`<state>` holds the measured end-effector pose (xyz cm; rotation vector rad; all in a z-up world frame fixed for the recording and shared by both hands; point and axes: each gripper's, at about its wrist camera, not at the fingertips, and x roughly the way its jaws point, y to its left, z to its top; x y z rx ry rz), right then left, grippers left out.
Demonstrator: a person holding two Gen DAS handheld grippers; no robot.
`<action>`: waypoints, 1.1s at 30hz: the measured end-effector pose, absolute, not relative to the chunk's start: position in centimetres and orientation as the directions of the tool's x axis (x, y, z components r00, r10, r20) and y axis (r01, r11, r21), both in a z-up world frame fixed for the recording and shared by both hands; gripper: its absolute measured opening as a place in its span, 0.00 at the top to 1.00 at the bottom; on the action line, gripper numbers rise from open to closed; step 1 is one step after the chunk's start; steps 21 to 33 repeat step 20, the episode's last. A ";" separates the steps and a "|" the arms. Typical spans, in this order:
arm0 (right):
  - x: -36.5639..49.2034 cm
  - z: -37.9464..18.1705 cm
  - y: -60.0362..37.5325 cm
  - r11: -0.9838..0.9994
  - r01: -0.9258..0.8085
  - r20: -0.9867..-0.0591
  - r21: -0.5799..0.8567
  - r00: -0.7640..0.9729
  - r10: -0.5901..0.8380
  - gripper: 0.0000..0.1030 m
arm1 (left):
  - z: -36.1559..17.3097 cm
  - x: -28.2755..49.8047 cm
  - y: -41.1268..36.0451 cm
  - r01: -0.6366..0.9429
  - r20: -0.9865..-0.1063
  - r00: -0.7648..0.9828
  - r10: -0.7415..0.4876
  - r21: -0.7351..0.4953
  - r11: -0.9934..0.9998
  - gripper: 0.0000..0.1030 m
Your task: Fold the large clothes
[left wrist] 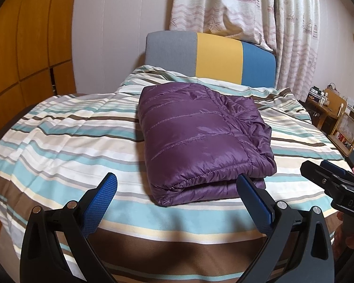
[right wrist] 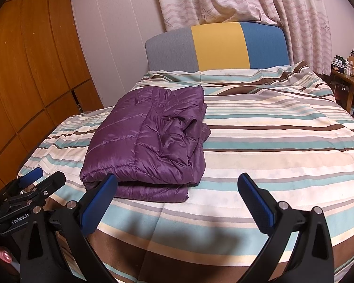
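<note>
A purple quilted jacket point(left wrist: 200, 139) lies folded into a thick rectangle on the striped bed cover point(left wrist: 70, 141); it also shows in the right wrist view point(right wrist: 148, 143). My left gripper point(left wrist: 177, 184) is open and empty, hovering just short of the jacket's near folded edge. My right gripper point(right wrist: 177, 184) is open and empty, near the bed's front edge, to the right of the jacket's near corner. The right gripper shows at the right edge of the left wrist view point(left wrist: 330, 176), and the left gripper at the left edge of the right wrist view point(right wrist: 33, 181).
The striped bed cover point(right wrist: 271, 141) stretches right of the jacket. A grey, yellow and blue headboard point(left wrist: 212, 59) stands at the far end under patterned curtains point(left wrist: 247, 7). A wooden wardrobe point(left wrist: 23, 47) is on the left. Cluttered wooden furniture point(left wrist: 335, 115) stands on the right.
</note>
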<state>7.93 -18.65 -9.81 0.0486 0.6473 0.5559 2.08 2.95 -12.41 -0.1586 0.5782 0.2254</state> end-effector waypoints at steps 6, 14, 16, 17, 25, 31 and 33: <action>8.1 -10.1 -18.5 0.856 -0.471 -0.565 0.214 0.655 0.502 0.02 | -12.7 2.1 2.9 -0.284 -0.559 0.805 0.196 -0.074 0.956 0.03; 8.9 -11.2 -18.4 0.863 -0.453 -0.592 0.224 0.640 0.490 0.02 | -14.0 3.1 3.8 -0.305 -0.620 0.762 0.186 -0.090 0.948 0.03; 9.5 -11.5 -18.6 0.868 -0.441 -0.598 0.228 0.640 0.483 0.02 | -14.6 3.8 4.1 -0.311 -0.647 0.739 0.188 -0.081 0.947 0.03; 9.9 -11.7 -18.8 0.873 -0.432 -0.603 0.225 0.642 0.473 0.02 | -14.9 4.1 4.4 -0.316 -0.660 0.728 0.188 -0.078 0.946 0.03; 12.2 -12.3 -19.8 0.892 -0.391 -0.624 0.228 0.645 0.442 0.02 | -15.4 4.9 6.1 -0.345 -0.679 0.706 0.201 -0.082 0.935 0.03; 12.2 -12.3 -19.8 0.892 -0.391 -0.624 0.228 0.645 0.442 0.02 | -15.4 4.9 6.1 -0.345 -0.679 0.706 0.201 -0.082 0.935 0.03; 12.2 -12.3 -19.8 0.892 -0.391 -0.624 0.228 0.645 0.442 0.02 | -15.4 4.9 6.1 -0.345 -0.679 0.706 0.201 -0.082 0.935 0.03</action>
